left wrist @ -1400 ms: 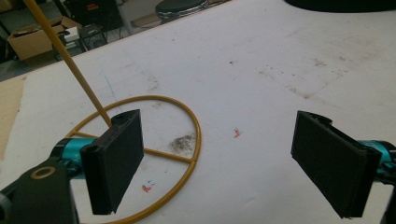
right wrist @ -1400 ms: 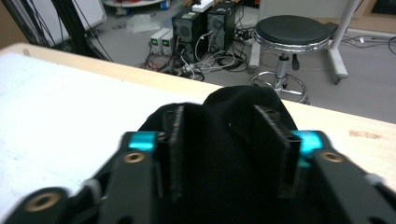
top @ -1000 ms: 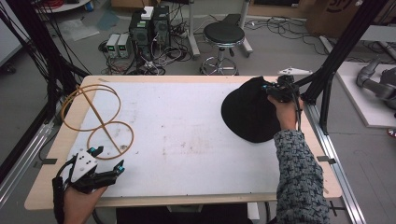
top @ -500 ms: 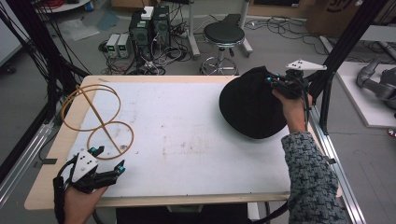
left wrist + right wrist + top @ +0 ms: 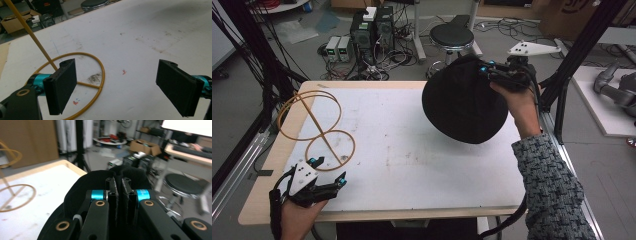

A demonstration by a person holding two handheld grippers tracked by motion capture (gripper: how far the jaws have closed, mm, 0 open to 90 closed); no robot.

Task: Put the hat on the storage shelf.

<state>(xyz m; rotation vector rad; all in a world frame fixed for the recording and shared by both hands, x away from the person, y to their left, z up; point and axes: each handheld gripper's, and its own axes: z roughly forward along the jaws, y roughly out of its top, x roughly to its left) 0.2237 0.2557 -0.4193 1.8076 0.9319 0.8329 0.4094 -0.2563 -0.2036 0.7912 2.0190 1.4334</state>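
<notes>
Black fabric hat [image 5: 462,102], soft and round, hangs lifted clear of the table [image 5: 412,145] at its far right corner, tilted so the dark underside faces the middle of the board. The right gripper [image 5: 492,70] holds it by the rim at the top; in the right gripper view the hat [image 5: 82,187] folds up around the jaws, which stand pressed together with a pinch of cloth between them. Grip judged firm: no slack edge is seen slipping out.

Progress, as judged from the frames: the pick-up is done and the hat is in the air. Placement is outstanding. The likely destination is the yellow wire stand [image 5: 314,127], which sits well apart at the left side of the table, its lower ring flat on the surface and its upper ring raised on a slanted rod. Nothing rests on it. The carry across the board and the setting down are left.

The left gripper [image 5: 328,172] rests low at the near left corner, just beside the stand's lower ring. In the left gripper view its pads [image 5: 62,87] stand wide apart with nothing between them; the ring [image 5: 98,75] lies on the table beyond them, untouched. The left hand [image 5: 297,220] is idle.
</notes>
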